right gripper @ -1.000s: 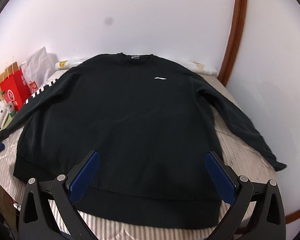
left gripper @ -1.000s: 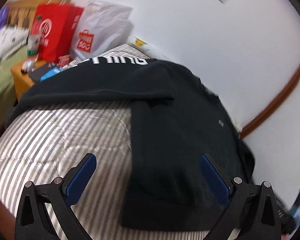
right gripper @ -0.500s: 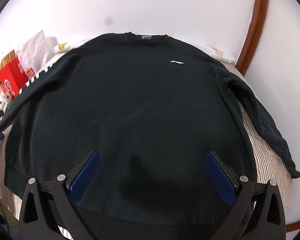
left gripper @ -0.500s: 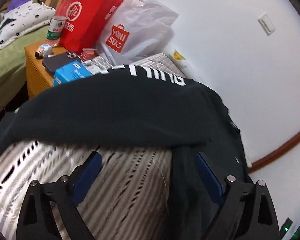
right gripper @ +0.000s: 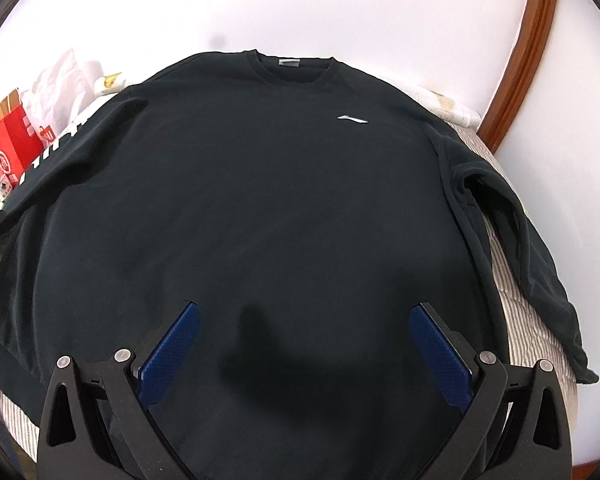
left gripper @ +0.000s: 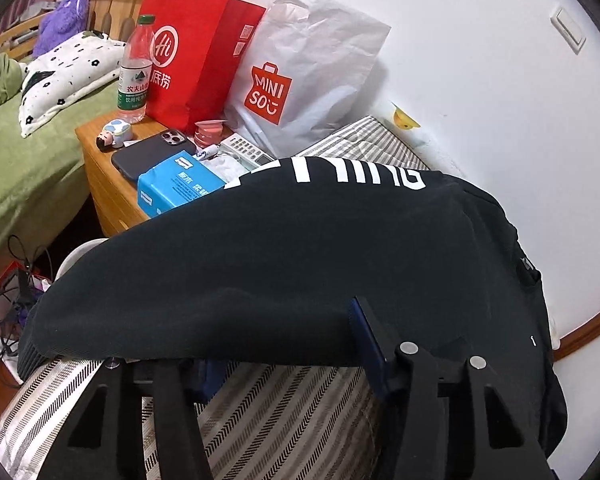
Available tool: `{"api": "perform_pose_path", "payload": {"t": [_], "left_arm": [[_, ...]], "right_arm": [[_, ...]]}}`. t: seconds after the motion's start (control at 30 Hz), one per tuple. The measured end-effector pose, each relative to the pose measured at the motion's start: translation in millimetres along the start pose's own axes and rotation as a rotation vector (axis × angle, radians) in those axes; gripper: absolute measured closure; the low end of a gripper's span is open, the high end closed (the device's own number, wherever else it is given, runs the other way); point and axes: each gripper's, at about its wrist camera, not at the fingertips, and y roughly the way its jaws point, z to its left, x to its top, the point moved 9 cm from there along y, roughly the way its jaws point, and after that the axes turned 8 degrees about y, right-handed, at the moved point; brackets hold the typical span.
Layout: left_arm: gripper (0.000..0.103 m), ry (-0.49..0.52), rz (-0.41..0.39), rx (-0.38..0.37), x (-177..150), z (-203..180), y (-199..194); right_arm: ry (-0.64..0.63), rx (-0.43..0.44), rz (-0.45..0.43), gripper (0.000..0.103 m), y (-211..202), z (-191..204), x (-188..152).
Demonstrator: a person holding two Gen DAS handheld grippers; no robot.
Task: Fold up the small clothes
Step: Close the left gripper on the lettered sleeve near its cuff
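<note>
A black sweatshirt lies flat, front up, on a striped bed, collar toward the wall. Its left sleeve, with white lettering, stretches across the left wrist view. My left gripper is at the sleeve's near edge: the right finger lies over the cloth, the left finger is hidden under it. The jaws stand apart, narrower than before. My right gripper is open and empty, low over the sweatshirt's lower body.
A wooden nightstand to the left holds a red bag, a white bag, a water bottle, a phone and a tissue pack. The white wall is close behind. The striped bed cover shows under the sleeve.
My left gripper has moved forward onto the left sleeve, its left finger slipping under the cloth and the jaws narrowing. My right gripper has moved lower and closer over the sweatshirt body.
</note>
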Motion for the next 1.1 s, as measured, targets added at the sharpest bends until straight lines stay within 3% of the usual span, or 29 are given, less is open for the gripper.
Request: {"api": "perform_pose_path", "payload": {"t": [0.47,0.73,1.1], "left_arm": [[0.052,0.003,0.001,0.012,0.2,0.3,-0.1],[0.064,-0.014,0.034,-0.016,-0.8,5.0,0.7],[0.066,0.003,0.049,-0.032,-5.2,9.2,-3.3]], "right_arm": [[0.027,0.000,0.042,0.000,10.2,-7.6,-1.4],[0.041,-0.013,0.035,0.000,4.9,-9.2,-3.0],[0.048,-0.020,0.036,0.000,-8.6,-6.7,-18.3]]}}
